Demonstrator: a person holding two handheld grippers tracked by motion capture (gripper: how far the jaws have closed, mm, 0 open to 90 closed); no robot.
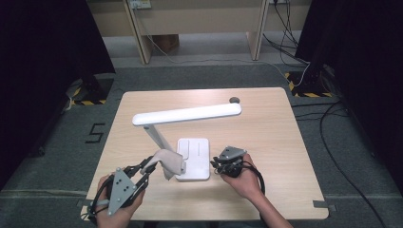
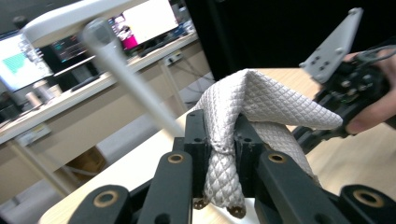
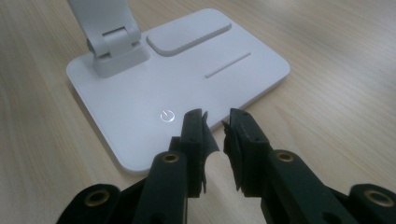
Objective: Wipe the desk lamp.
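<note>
Item: white desk lamp with a long flat head, slanted stem and flat rectangular base, standing near the middle of the pale wooden surface. We note a small power symbol showing as a faint ring on the base.

Item: grey quilted cloth, diamond-stitched, bunched and folded. We find it pinched in our left gripper, whose fingers press on a gathered fold of it; the rest drapes forward over the fingers. In the high view the cloth hangs at the foot of the lamp stem, by the left edge of the base; whether it touches the lamp we cannot tell.

Item: our right gripper, held just beside the right edge of the base. Its fingers stand a narrow gap apart with nothing between them, tips pointing toward the corner of the base near the power symbol.

Status, as we judge it: the work in hand looks like wiping the lamp with the cloth. Done: cloth picked up and brought to the lamp. Left: the wiping itself, since no stroke across base, stem or head can be read from the pictures. We take the right gripper's place as a means of steadying the base or pressing its switch, but neither contact is made.
</note>
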